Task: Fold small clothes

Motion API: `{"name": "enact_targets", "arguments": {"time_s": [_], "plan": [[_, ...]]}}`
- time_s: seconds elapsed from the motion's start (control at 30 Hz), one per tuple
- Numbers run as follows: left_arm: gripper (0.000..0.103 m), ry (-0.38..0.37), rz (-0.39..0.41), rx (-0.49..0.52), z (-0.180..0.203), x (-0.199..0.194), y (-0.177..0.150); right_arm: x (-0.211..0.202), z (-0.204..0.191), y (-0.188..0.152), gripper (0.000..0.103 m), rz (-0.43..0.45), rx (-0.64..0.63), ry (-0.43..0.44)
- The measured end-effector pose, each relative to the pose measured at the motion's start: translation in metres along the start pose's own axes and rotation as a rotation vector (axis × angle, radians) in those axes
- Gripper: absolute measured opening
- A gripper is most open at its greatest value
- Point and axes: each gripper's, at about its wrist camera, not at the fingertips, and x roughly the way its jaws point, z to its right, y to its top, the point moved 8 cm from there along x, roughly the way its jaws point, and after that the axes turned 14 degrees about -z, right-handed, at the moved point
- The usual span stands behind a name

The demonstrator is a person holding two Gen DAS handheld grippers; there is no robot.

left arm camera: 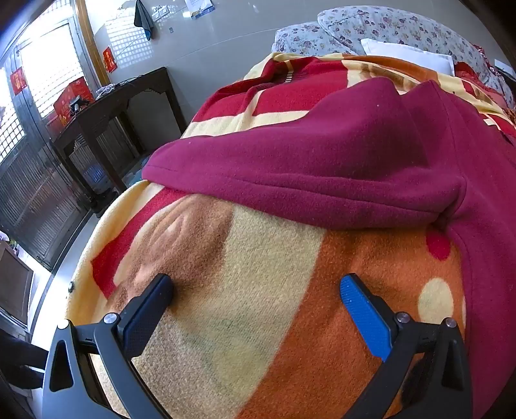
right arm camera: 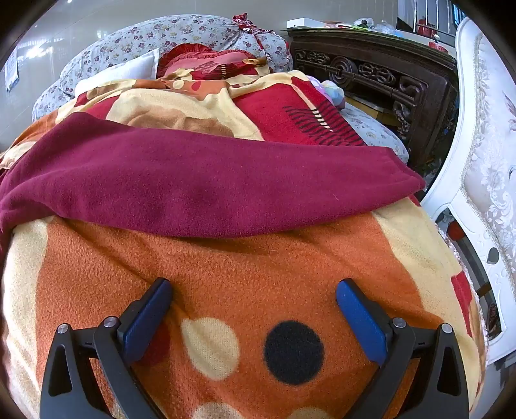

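Note:
A maroon fleece garment [left arm camera: 322, 167] lies spread across the patterned blanket [left arm camera: 251, 290] on a bed; its near hem runs across the middle of the left wrist view. It also shows in the right wrist view [right arm camera: 200, 180], its near edge folded over. My left gripper [left arm camera: 256, 288] is open and empty, fingers resting on the blanket a short way in front of the hem. My right gripper [right arm camera: 253, 291] is open and empty, also on the blanket [right arm camera: 245, 264] just short of the garment's edge.
Floral pillows [left arm camera: 387, 29] and a white pillow [left arm camera: 406, 54] lie at the bed's head. A dark wooden table [left arm camera: 106, 119] stands left of the bed. A carved dark cabinet [right arm camera: 371, 77] and a white ornate chair [right arm camera: 477, 161] stand to the right.

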Motion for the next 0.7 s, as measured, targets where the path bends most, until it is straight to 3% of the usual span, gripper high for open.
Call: {"name": "enact_targets", "arguments": {"time_s": [0.07,0.1,0.23,0.33,0.5,0.6,0.7], "plan": [[0.103,0.000,-0.001,0.001,0.000,0.000,0.000,-0.001,-0.002,0.000,0.103,-0.002,-0.001,-0.004],[0.103,0.003,-0.001,0.002,0.000,0.000,0.000,-0.001,-0.001,0.001,0.103,0.007,0.023,0.043],[0.103,0.007,0.002,0.006,-0.002,-0.003,0.000,0.000,0.000,0.000,0.103,-0.023,0.023,0.013],[0.103,-0.044,-0.019,0.006,-0.003,-0.011,-0.004,-0.011,-0.002,-0.005,0.103,-0.051,0.035,0.005],[0.103,-0.081,0.022,0.032,0.014,-0.051,-0.015,-0.074,-0.017,-0.029,0.103,0.022,0.015,-0.040],[0.103,-0.101,0.070,0.068,0.029,-0.076,-0.017,-0.124,-0.042,-0.045,0.103,0.024,-0.038,0.018],[0.103,-0.142,0.088,0.097,0.046,-0.097,-0.023,-0.186,-0.081,-0.058,0.103,0.051,-0.078,0.148]]}}
